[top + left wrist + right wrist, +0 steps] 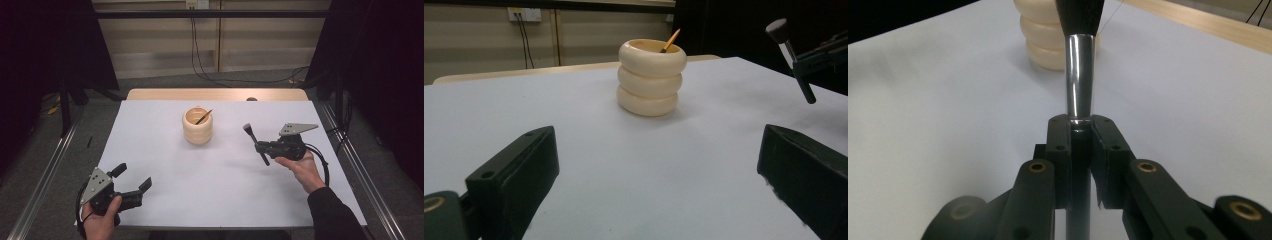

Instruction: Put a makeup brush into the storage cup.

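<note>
A cream ribbed holder stands upright on the white table at its middle back, with a thin orange stick leaning inside it. My right gripper hovers to the holder's right, shut on a black makeup brush with a silver ferrule; its bristle head points up and toward the holder. My left gripper is held at the table's front left corner, jaws wide open with nothing between them. In the left gripper view the holder stands ahead and the brush hangs at the upper right.
A bare wooden strip borders the table's far edge. Metal rails run along both sides of the table. Cables trail over the floor behind. Dark curtains hang at both back corners.
</note>
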### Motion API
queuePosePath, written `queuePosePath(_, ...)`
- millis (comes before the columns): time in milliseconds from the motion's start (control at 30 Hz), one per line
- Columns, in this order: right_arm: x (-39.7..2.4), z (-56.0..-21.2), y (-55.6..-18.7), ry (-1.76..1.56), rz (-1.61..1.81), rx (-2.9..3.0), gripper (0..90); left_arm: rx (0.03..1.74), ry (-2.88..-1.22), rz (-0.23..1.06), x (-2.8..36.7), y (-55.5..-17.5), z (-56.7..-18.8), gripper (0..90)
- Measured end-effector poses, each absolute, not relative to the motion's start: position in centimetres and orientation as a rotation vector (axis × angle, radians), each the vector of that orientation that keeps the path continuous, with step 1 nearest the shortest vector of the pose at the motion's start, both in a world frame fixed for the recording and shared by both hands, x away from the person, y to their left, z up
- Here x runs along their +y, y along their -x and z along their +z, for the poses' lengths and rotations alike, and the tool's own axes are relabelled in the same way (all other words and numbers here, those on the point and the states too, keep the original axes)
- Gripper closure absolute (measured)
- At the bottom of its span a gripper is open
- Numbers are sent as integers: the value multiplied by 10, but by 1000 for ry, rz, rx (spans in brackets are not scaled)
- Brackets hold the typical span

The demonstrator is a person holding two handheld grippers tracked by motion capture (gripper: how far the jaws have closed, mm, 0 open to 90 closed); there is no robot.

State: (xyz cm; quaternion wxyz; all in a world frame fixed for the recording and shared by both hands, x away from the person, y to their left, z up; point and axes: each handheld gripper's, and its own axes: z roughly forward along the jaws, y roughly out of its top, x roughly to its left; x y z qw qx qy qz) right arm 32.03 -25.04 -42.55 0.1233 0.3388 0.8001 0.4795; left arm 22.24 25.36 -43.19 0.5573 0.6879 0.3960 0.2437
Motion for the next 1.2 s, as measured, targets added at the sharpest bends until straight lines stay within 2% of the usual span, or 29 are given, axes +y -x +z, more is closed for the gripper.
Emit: queuePosePath(1200, -270, -417, -304, -929, 1658, 2098, 792, 926, -1596, 568, 255, -220, -431, 27)
